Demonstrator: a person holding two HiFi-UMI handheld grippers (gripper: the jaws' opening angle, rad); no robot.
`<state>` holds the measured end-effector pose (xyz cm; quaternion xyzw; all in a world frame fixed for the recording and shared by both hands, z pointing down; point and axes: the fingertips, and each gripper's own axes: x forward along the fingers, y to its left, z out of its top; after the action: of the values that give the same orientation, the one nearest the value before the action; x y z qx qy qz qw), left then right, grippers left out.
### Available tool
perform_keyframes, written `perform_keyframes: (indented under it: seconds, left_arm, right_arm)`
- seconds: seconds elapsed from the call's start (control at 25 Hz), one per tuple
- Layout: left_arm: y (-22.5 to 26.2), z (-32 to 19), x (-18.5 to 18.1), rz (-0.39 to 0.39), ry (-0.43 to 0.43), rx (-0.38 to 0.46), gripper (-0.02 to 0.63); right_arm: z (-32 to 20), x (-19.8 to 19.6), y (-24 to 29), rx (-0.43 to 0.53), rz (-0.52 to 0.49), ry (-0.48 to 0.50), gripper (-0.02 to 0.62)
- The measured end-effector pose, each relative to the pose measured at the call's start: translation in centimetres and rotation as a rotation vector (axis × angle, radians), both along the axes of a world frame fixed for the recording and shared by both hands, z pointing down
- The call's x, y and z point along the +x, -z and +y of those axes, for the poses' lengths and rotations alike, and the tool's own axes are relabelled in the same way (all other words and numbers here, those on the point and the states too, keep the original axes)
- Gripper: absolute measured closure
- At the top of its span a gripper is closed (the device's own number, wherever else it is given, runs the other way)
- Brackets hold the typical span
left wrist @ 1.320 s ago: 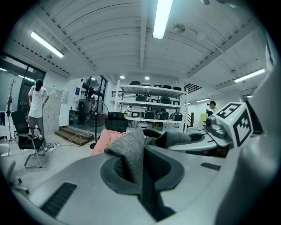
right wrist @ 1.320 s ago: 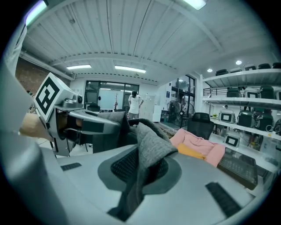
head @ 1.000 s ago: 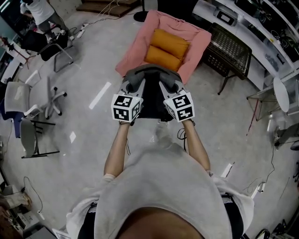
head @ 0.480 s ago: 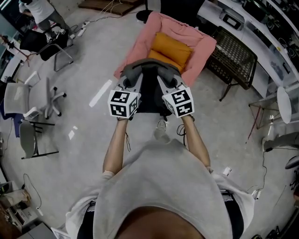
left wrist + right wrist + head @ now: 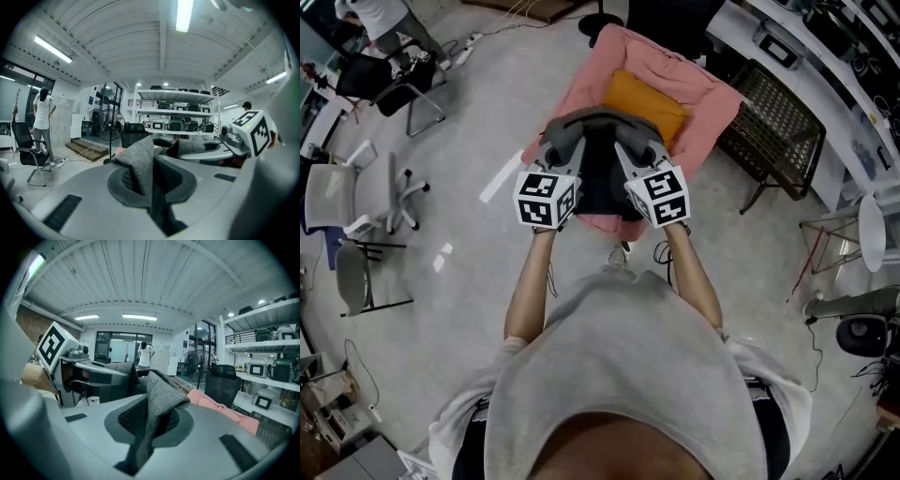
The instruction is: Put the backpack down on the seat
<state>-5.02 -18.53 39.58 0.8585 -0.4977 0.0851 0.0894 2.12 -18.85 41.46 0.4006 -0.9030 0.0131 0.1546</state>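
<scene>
A black backpack [image 5: 599,184] with grey shoulder straps hangs between my two grippers, over the near end of the pink seat [image 5: 710,115]. An orange cushion [image 5: 644,100] lies on that seat. My left gripper [image 5: 559,153] is shut on the left grey strap [image 5: 138,161], which folds up out of its jaws. My right gripper [image 5: 638,155] is shut on the right grey strap [image 5: 161,395] in the same way. In the right gripper view the pink seat [image 5: 221,409] shows just beyond the jaws. The backpack's lower part is hidden behind the marker cubes.
Grey office chairs [image 5: 364,199] stand on the concrete floor at the left. A black mesh rack [image 5: 778,120] stands right of the seat, below long shelves. A person [image 5: 382,21] stands far left. A fan base [image 5: 602,21] sits behind the seat.
Both grippers have carried the backpack forward, so it now overlaps the seat's near edge and covers more of the orange cushion. Both grips stay the same.
</scene>
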Motion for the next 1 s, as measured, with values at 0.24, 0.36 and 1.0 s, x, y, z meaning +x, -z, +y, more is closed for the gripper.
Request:
perform_keyframes:
  seconds: [0.24,0.36,1.0]
  left_arm:
    - [-0.5,-4.7,1.6,-0.004,0.020,-0.015,0.574]
    - [-1.0,-6.4,1.9,-0.007,0.030,-0.025,0.574]
    - [-4.7,-12.3,0.6,-0.007,0.003,-0.096,0.574]
  right_arm:
    - [-4.9,1.6,-0.5,-0.011,-0.016,0.019,0.566]
    - [-6.7,1.9,-1.1,-0.019,-0.025,0.029,0.567]
    - [-12.5,0.6,-4.8,-0.096,-0.012,0.003,0.566]
